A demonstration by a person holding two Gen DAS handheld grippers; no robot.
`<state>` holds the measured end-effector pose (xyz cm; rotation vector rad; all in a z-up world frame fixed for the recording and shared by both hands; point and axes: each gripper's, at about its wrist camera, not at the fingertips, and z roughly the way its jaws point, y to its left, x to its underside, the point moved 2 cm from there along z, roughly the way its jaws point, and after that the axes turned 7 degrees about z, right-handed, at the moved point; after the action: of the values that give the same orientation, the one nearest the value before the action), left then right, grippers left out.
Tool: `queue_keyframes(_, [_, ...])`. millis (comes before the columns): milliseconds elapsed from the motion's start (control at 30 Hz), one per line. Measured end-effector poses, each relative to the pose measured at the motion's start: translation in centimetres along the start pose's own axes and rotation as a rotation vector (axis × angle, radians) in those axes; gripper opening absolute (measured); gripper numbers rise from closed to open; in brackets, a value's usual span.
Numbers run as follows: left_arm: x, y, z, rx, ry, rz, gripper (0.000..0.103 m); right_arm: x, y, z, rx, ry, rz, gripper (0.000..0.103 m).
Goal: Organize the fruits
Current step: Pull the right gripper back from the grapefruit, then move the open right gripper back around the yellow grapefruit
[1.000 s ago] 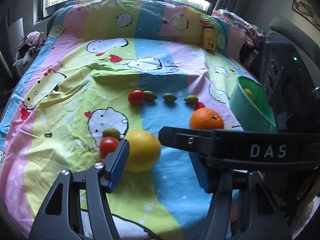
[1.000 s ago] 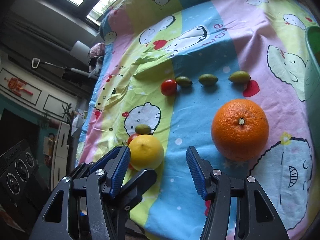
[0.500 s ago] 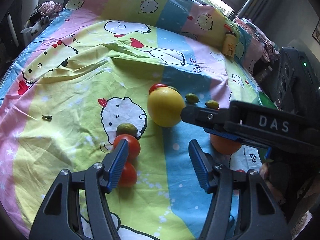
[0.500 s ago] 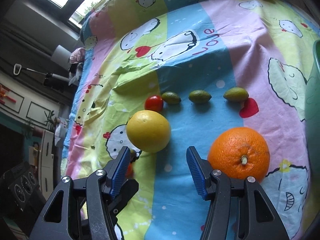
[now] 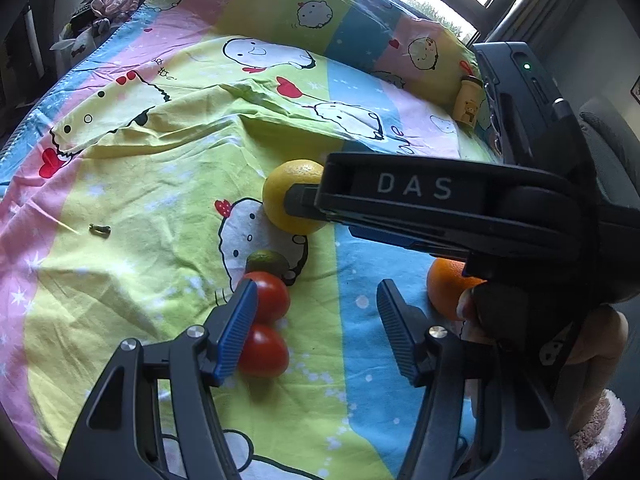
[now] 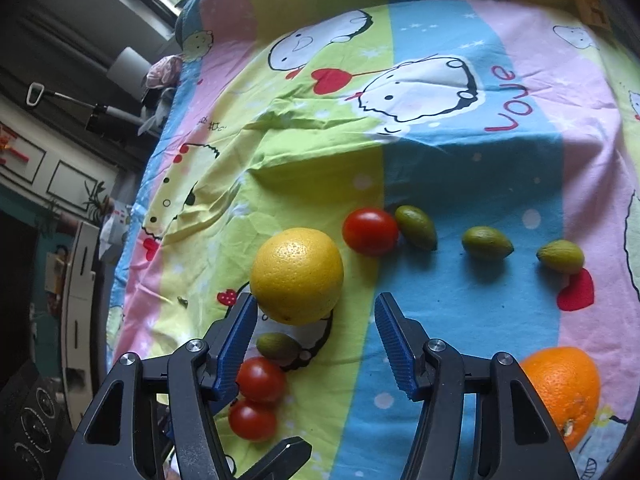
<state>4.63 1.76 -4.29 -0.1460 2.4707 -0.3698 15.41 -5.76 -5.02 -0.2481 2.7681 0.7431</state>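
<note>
On the cartoon bedsheet [image 5: 160, 168] my left gripper [image 5: 316, 320] is open with only cloth between its fingers. Two red tomatoes [image 5: 270, 300] [image 5: 264, 350] sit against its left finger, and a small green fruit [image 5: 266, 261] lies just beyond them. Farther off is a yellow citrus [image 5: 294, 200], which the right gripper's finger overlaps. My right gripper [image 6: 316, 332] is open too. In its view the yellow citrus [image 6: 298, 276] lies at the tip of its left finger, not between the pads. An orange [image 6: 560, 392] is at the lower right.
Beyond the citrus a row holds one tomato [image 6: 370, 231] and three small green fruits [image 6: 416, 227] [image 6: 486, 243] [image 6: 560, 256]. A small jar [image 5: 468, 100] stands at the far right. A tiny dark scrap [image 5: 99, 230] lies on the left. A hand [image 5: 468, 312] holds the right gripper.
The yellow citrus now lies farther off, away from the two near tomatoes and close to the row. My right gripper swung left toward it. The left view rolled and moved in on the tomatoes.
</note>
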Motion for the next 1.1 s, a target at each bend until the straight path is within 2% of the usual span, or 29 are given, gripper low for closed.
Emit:
queue_keyframes(67, [0.0,0.2,0.0,0.005,0.000,-0.008,0.062,0.1,0.0,0.4,-0.035,0.019,0.002,0.057])
queue_keyframes(100, [0.0,0.3,0.0,0.007,0.000,-0.011,0.062,0.2,0.1,0.7,-0.069,0.038,0.004,0.046])
queue_keyframes(133, [0.0,0.3,-0.1,0.015,-0.001,-0.016,0.062,0.3,0.2,1.0,-0.114,0.066,0.005,0.045])
queue_keyframes(167, [0.0,0.4,0.0,0.018,0.003,-0.019,0.062,0.5,0.1,1.2,-0.124,0.081,0.021,0.045])
queue_keyframes(300, [0.0,0.2,0.0,0.003,0.002,-0.011,0.062,1.0,0.4,0.8,-0.111,0.053,0.001,0.044])
queue_keyframes(467, [0.0,0.1,-0.1,0.046,0.003,-0.012,0.062,1.4,-0.2,-1.1,-0.118,0.018,0.015,0.042])
queue_keyframes(533, [0.0,-0.2,-0.1,0.055,0.002,-0.006,0.061,1.6,-0.6,-2.0,-0.141,0.013,0.025,0.033])
queue_keyframes(567, [0.1,-0.3,-0.1,0.062,0.002,-0.002,0.061,1.7,-0.7,-2.4,-0.163,0.011,0.026,0.016])
queue_keyframes(600, [0.1,-0.5,-0.1,0.073,0.000,0.002,0.061,1.8,-0.8,-2.9,-0.200,0.015,0.027,0.012])
queue_keyframes(633, [0.1,-0.7,-0.1,0.092,-0.001,0.004,0.061,2.0,-0.8,-3.4,-0.226,0.015,0.029,0.012])
queue_keyframes(667, [0.1,-1.0,0.1,0.115,0.002,0.010,0.061,2.2,-0.7,-3.7,-0.214,0.013,0.021,0.012])
queue_keyframes(733, [0.1,-1.2,0.1,0.128,0.007,0.009,0.061,2.5,-0.7,-3.6,-0.139,0.013,-0.003,0.012])
queue_keyframes(833, [0.0,-1.2,0.1,0.117,0.006,-0.004,0.061,2.4,-1.5,-3.1,-0.085,0.012,0.022,0.013])
queue_keyframes(867, [-0.2,-1.1,0.2,0.109,0.008,-0.007,0.061,2.1,-1.6,-3.1,-0.070,0.010,0.025,0.017])
queue_keyframes(967, [-1.2,-0.8,0.5,0.045,0.025,0.002,0.061,1.3,-1.8,-2.9,-0.046,0.003,0.035,0.050])
queue_keyframes(1000, [-1.6,-0.6,0.7,0.028,0.031,0.003,0.061,1.0,-1.7,-2.9,-0.070,0.003,0.036,0.055])
queue_keyframes(1100, [-2.8,0.1,1.3,0.032,0.029,-0.017,0.061,0.2,-0.6,-2.8,-0.106,0.009,0.013,0.055])
